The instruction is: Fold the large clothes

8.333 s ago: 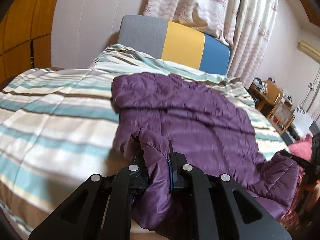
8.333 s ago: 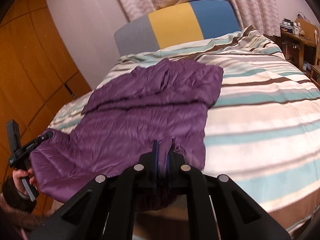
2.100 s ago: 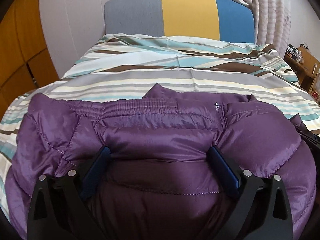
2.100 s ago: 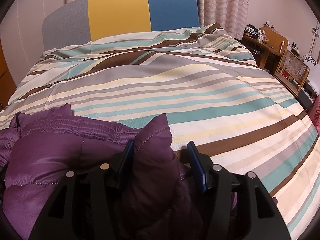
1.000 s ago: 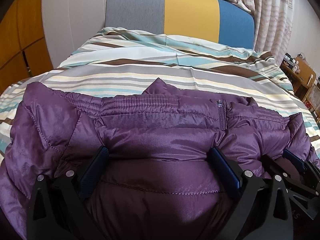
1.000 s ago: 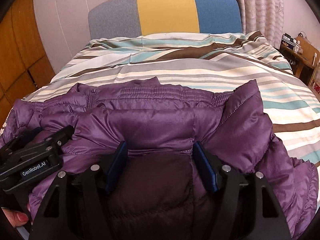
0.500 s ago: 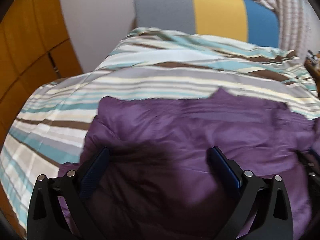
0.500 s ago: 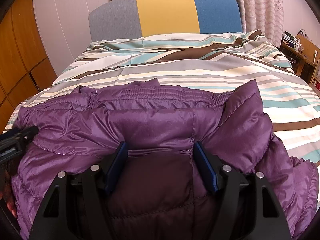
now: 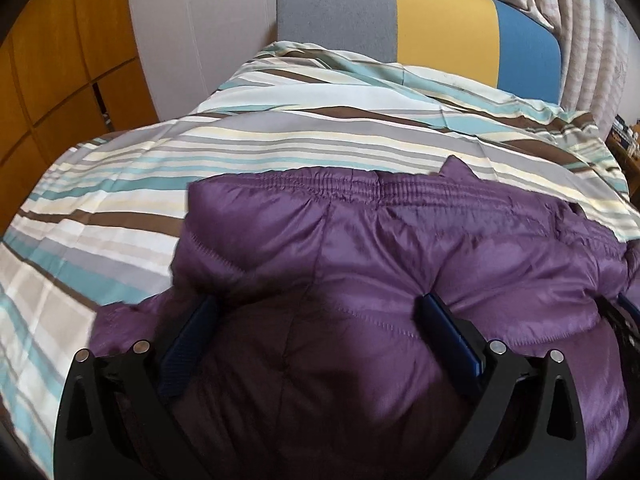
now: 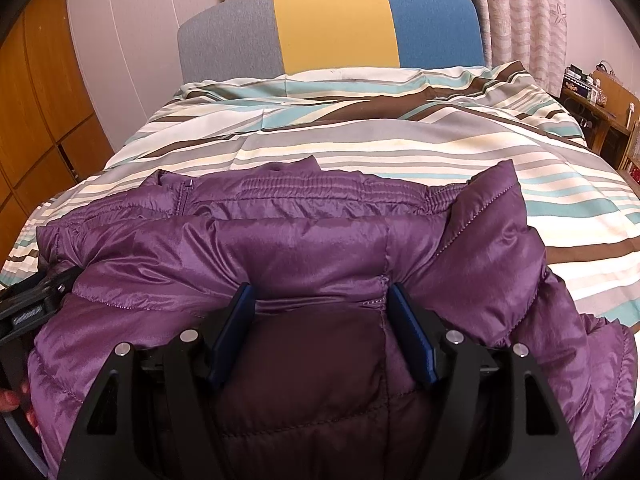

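The purple down jacket (image 9: 400, 248) is lying folded at the near end of the bed, on the striped duvet (image 9: 280, 148). Its elasticated hem is running across the far edge of the fold, with a zipper end showing at the left in the right wrist view. One quilted corner is standing up at the right side of the fold in that view.

The left gripper (image 9: 320, 320) is sitting with its jaws spread wide. Both blue pads (image 9: 188, 344) are lying against the top layer of the jacket, one on each side of a broad bulge of fabric. The fabric is filling the gap between the fingers, but the jaws are not pinching it.

The right gripper (image 10: 320, 320) is likewise standing with its jaws apart, though less widely than the left. Its blue pads (image 10: 234, 332) are flanking a fold of the jacket (image 10: 320, 248), which is rising between and ahead of them. Nothing is clamped.

The left gripper (image 10: 28, 308) is appearing at the left edge of the right wrist view, touching the jacket's side.

Beyond the duvet (image 10: 400, 144), a headboard (image 10: 332, 24) in grey, yellow and blue panels is standing against the wall. Patterned curtains (image 10: 520, 8) are hanging at the right, with wooden cabinets (image 9: 48, 60) at the left.
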Motion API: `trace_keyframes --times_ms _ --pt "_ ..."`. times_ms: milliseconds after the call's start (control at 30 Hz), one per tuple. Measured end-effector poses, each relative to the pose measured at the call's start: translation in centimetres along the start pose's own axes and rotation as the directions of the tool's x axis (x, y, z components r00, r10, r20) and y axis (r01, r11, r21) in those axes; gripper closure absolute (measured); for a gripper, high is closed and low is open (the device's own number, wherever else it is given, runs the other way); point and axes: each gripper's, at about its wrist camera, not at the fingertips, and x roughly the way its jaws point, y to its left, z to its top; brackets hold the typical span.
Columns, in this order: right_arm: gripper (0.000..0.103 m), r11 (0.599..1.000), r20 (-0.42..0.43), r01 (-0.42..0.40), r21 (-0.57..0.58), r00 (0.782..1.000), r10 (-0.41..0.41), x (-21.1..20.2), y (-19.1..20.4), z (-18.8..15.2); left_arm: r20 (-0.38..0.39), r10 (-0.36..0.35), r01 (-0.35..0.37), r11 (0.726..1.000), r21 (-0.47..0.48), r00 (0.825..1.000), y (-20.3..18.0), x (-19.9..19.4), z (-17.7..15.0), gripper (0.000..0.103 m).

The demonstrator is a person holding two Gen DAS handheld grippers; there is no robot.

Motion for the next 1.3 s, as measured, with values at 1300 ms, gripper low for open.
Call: trace_keyframes --times_ms 1300 --pt "0.02 0.983 0.068 0.125 0.134 0.988 -0.135 -4.6 -6.5 -2.0 0.075 -0.065 0.076 0.986 -0.149 0.995 7.5 -5.6 -6.7 0.003"
